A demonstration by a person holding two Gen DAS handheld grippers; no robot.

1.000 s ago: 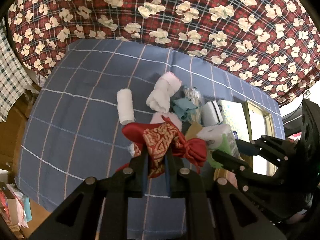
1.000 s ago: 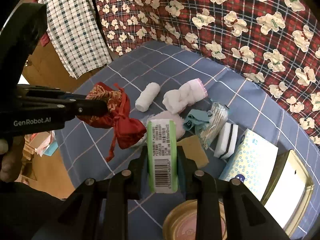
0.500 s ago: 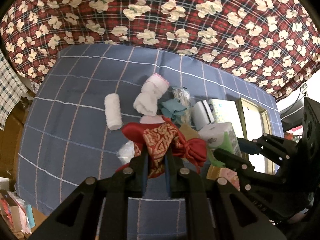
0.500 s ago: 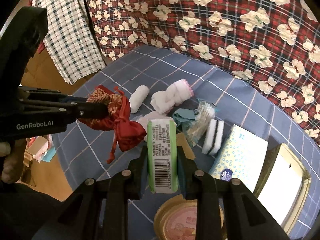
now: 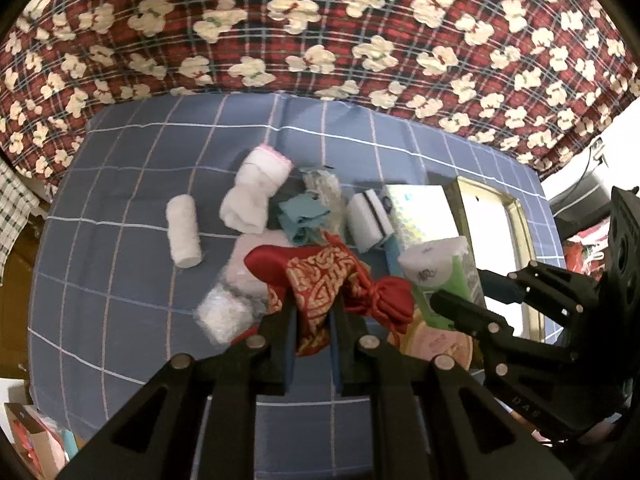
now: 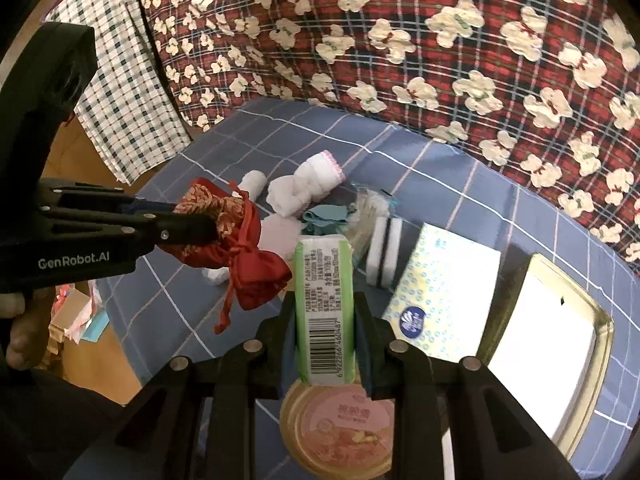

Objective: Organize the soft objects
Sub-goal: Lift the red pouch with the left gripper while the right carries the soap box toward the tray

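Since the earlier frame both grippers have shifted level across the blue checked cloth (image 5: 120, 292), loads unchanged. Left gripper (image 5: 312, 312) is clamped on one red brocade pouch (image 5: 320, 276), held above the cloth. Right gripper (image 6: 325, 320) grips one green tissue pack (image 6: 325, 300). On the cloth: two white rolls (image 5: 183, 231), one sponge (image 5: 370, 220), one tissue box (image 6: 444, 296), one round tin (image 6: 336, 428).

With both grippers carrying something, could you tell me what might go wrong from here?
The red pouch is pinched by one edge in the left gripper, so it might slip out. Its dangling cord could snag on the clutter below. The right gripper holds the green tissue pack right beside the pouch, so the two could collide.
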